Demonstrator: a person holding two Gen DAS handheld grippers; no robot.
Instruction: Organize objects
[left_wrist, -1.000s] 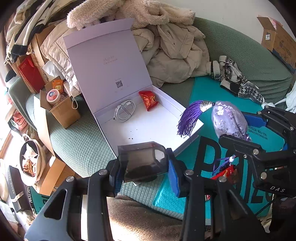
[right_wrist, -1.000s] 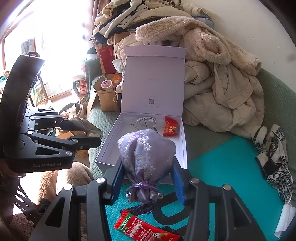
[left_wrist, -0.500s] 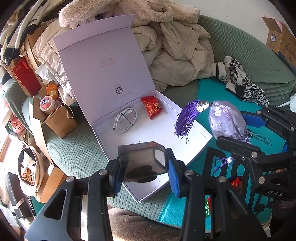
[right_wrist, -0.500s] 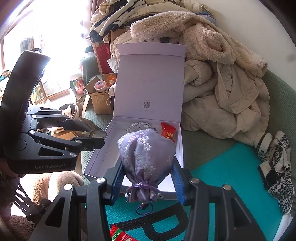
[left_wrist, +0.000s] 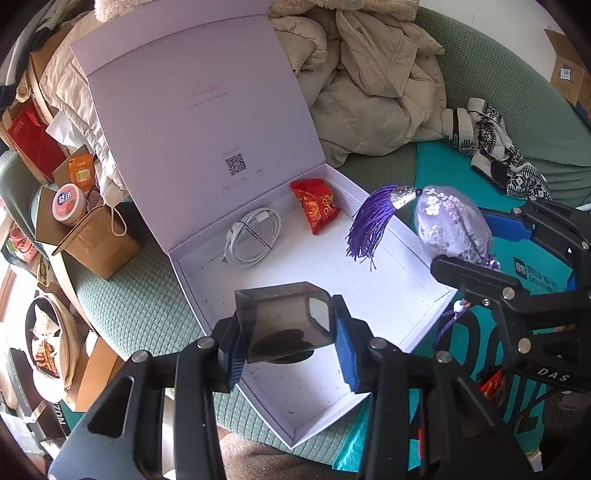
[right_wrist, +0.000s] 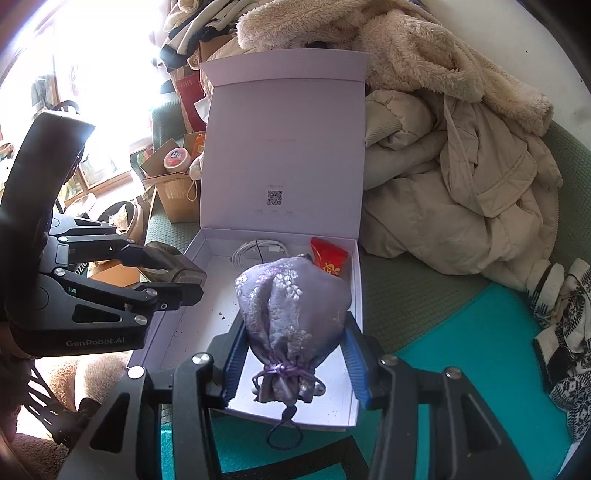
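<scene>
An open lilac gift box (left_wrist: 373, 295) (right_wrist: 177, 328) lies on the green sofa with its lid standing up behind. Inside rest a coiled white cable (left_wrist: 253, 236) (right_wrist: 258, 248) and a red snack packet (left_wrist: 317, 205) (right_wrist: 330, 258). My left gripper (left_wrist: 288, 325) (right_wrist: 184, 280) is shut on a smoky translucent plastic case (left_wrist: 284, 317) (right_wrist: 173, 264), hovering over the box's near-left part. My right gripper (right_wrist: 293, 332) (left_wrist: 476, 251) is shut on a lilac embroidered pouch (right_wrist: 291, 314) (left_wrist: 452, 225), held above the box's right side. Its purple tassel (left_wrist: 369, 227) hangs over the box floor.
Beige coats (right_wrist: 461, 177) pile up behind the box. A brown cardboard box (left_wrist: 94, 240) holding a round tin (left_wrist: 68, 205) stands to the left. A teal mailer bag (right_wrist: 461, 387) lies on the right with patterned socks (right_wrist: 565, 332). A red wrapper (left_wrist: 489, 384) peeks out under my right gripper.
Both grippers have moved forward and down, from in front of the box to over its inside. Their holds on the case and the pouch are unchanged.
</scene>
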